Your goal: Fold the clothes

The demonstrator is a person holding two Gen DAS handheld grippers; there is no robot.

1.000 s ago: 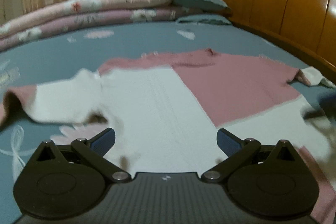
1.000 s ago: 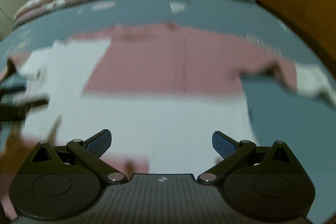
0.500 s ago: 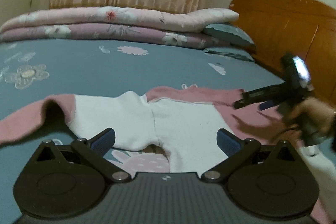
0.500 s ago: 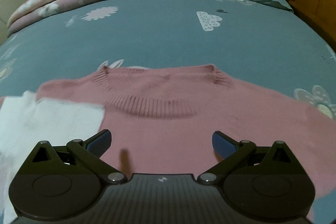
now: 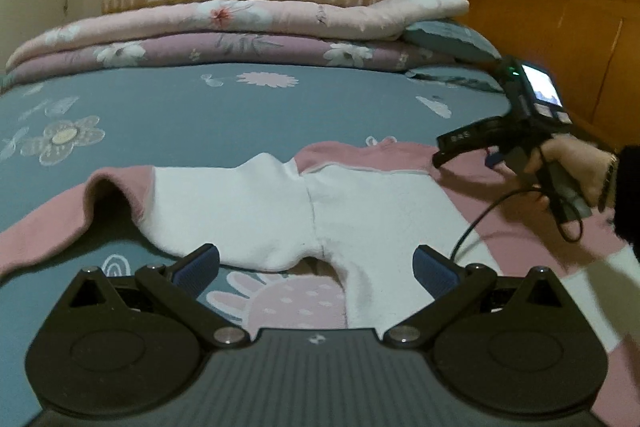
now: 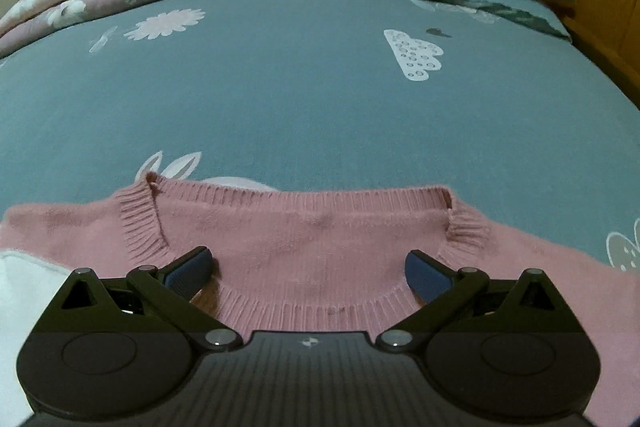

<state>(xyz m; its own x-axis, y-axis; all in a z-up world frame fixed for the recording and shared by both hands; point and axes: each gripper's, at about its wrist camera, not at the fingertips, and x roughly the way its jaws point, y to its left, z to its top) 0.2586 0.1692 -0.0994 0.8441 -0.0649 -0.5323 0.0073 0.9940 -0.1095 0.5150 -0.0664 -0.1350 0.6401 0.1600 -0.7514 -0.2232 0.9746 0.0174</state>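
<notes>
1. Black, with blue pads, the left gripper [image 5: 315,263] hangs with its jaws spread wide and empty over the sweater's [image 5: 360,203] white sleeve.
2. The right gripper [image 6: 308,269], likewise spread and empty, sits low over the pink collar [image 6: 304,223]; whether it touches is unclear. A hand [image 5: 568,171] holds it.
3. The sweater lies flat on a blue-grey bedsheet [image 6: 300,87], with folded quilts [image 5: 224,31] beyond and a wooden headboard [image 5: 560,39] to the right.

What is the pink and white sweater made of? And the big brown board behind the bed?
The sweater looks like soft knitted yarn, maybe wool or acrylic: ribbed stitches show around its neckline, and the surface is matte and fuzzy. The headboard looks like wood with a glossy orange-brown varnish, with grooved panels.
</notes>
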